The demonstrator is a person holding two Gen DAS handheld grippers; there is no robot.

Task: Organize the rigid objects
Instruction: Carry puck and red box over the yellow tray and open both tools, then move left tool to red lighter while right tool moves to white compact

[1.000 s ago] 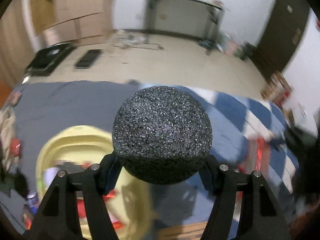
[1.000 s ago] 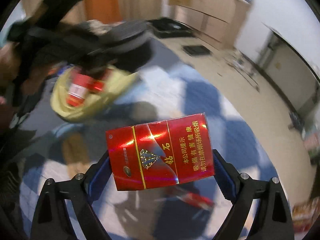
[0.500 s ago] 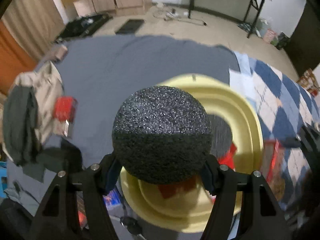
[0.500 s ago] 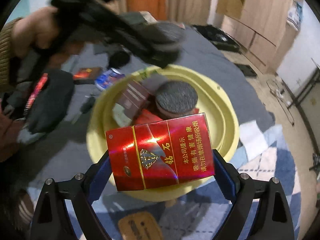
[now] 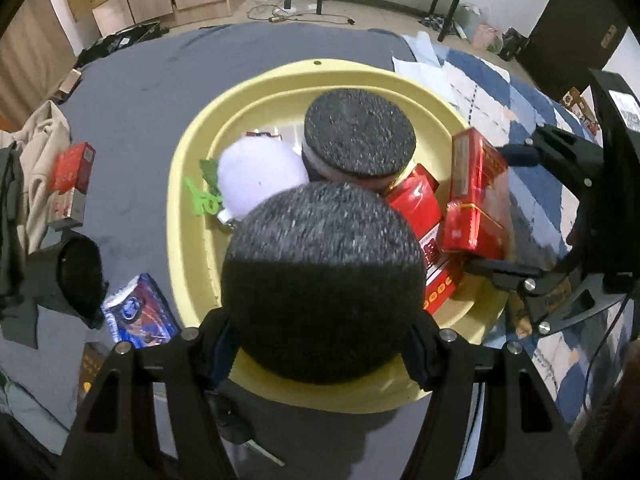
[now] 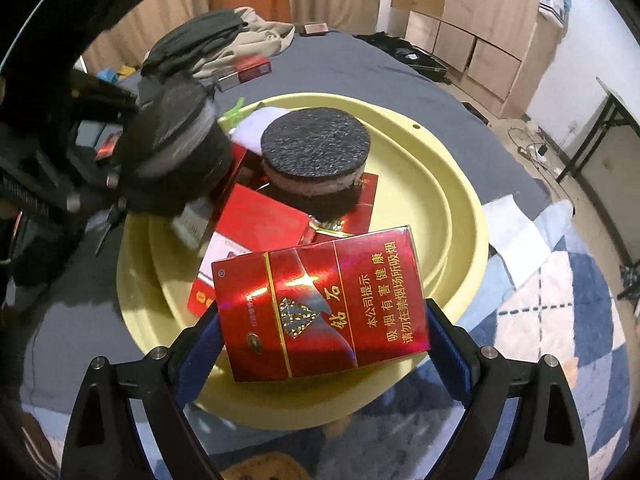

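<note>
My left gripper (image 5: 322, 332) is shut on a round black speckled foam puck (image 5: 322, 280) and holds it over the near rim of a yellow basin (image 5: 188, 168). The basin holds another black puck (image 5: 358, 136), a white object (image 5: 258, 176), a green clip (image 5: 200, 198) and red boxes (image 5: 414, 200). My right gripper (image 6: 320, 344) is shut on a red cigarette pack (image 6: 320, 304) above the basin's near rim (image 6: 468, 240). It shows at the right in the left wrist view (image 5: 476, 200). The left gripper's puck (image 6: 176, 144) shows at the left in the right wrist view.
The basin sits on a grey bedspread (image 5: 132, 92). To its left lie a red box (image 5: 72, 168), a blue packet (image 5: 140, 314), a black object (image 5: 80, 276) and clothes (image 6: 208, 44). A blue and white checked quilt (image 6: 560, 320) lies to the right.
Both grippers swung from the quilt side to over the basin and lowered toward it, each still holding its object. The basin's contents have come into view.
</note>
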